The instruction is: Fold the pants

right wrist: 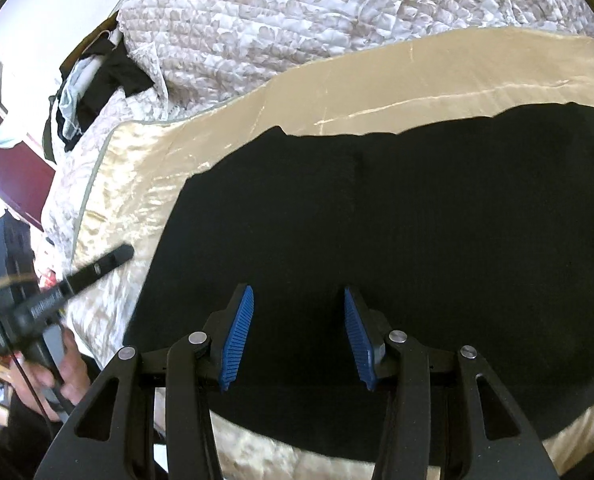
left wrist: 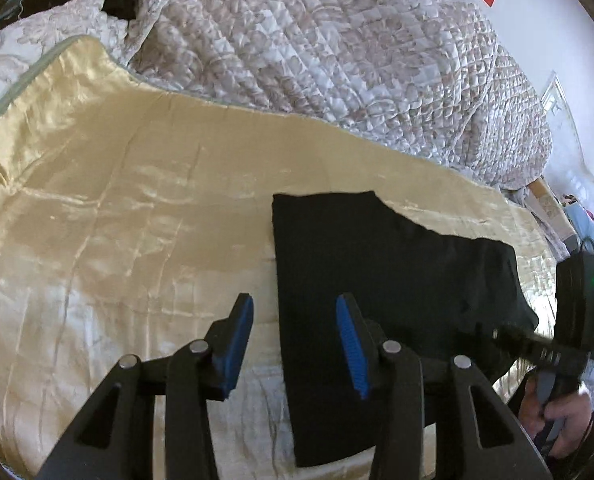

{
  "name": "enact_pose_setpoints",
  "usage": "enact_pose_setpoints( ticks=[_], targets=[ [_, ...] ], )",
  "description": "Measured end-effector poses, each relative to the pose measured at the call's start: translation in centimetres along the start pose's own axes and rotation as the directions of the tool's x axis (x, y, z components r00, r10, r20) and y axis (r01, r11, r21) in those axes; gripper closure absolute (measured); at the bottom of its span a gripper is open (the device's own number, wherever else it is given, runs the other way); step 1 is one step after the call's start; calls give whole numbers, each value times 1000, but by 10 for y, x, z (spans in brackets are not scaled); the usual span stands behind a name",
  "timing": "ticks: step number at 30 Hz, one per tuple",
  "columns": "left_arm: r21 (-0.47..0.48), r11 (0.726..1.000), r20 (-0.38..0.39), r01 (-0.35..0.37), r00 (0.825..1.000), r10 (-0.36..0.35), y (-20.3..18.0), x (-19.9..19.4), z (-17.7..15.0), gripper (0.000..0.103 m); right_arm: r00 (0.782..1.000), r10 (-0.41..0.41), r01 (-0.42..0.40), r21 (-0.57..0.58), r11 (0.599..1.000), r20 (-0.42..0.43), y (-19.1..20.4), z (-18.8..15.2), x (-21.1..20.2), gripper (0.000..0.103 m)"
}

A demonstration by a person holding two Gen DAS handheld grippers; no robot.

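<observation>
My left gripper (left wrist: 295, 342) hangs wide and empty over the cream satin sheet (left wrist: 117, 220), with the black pants (left wrist: 377, 280) lying flat from its 1 o'clock. They look soft, limp and light; I'd pinch an edge or corner. My right gripper (right wrist: 299, 338), also wide and empty, hovers over them.

The pants (right wrist: 377, 208) were black, the sheet (left wrist: 117, 208) shiny gold, the quilt (left wrist: 317, 40) floral beige-and-white, the fingers (right wrist: 239, 332) blue-padded.
</observation>
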State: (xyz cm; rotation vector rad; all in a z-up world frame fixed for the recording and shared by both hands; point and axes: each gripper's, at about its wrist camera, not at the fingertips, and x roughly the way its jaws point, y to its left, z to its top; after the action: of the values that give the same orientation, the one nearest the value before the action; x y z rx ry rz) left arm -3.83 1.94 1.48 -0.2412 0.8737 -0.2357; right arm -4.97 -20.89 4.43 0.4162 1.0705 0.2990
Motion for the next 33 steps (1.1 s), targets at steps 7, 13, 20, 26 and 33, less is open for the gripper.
enact_pose_setpoints(
  ticks=[7, 13, 20, 26, 33],
  targets=[
    [4, 1000, -10, 26, 1000, -26, -6, 7, -1, 57, 1000, -9, 9, 4, 1000, 2, 2, 17, 2, 101],
    [-10, 1000, -3, 9, 1000, -9, 1, 6, 4, 57, 998, -44, 43, 33, 999, 40, -12, 23, -3, 101],
    [16, 1000, -1, 19, 1000, -19, -11, 11, 18, 57, 994, -100, 98, 51, 994, 42, -14, 18, -12, 99],
    [76, 996, -10, 49, 999, -49, -34, 33, 42, 57, 995, -74, 72, 27, 997, 71, -10, 16, -21, 99],
    [128, 992, -69, 14, 998, -5, -42, 62, 29, 57, 981, -189, 189, 8, 982, 46, -15, 13, -16, 99]
  ],
)
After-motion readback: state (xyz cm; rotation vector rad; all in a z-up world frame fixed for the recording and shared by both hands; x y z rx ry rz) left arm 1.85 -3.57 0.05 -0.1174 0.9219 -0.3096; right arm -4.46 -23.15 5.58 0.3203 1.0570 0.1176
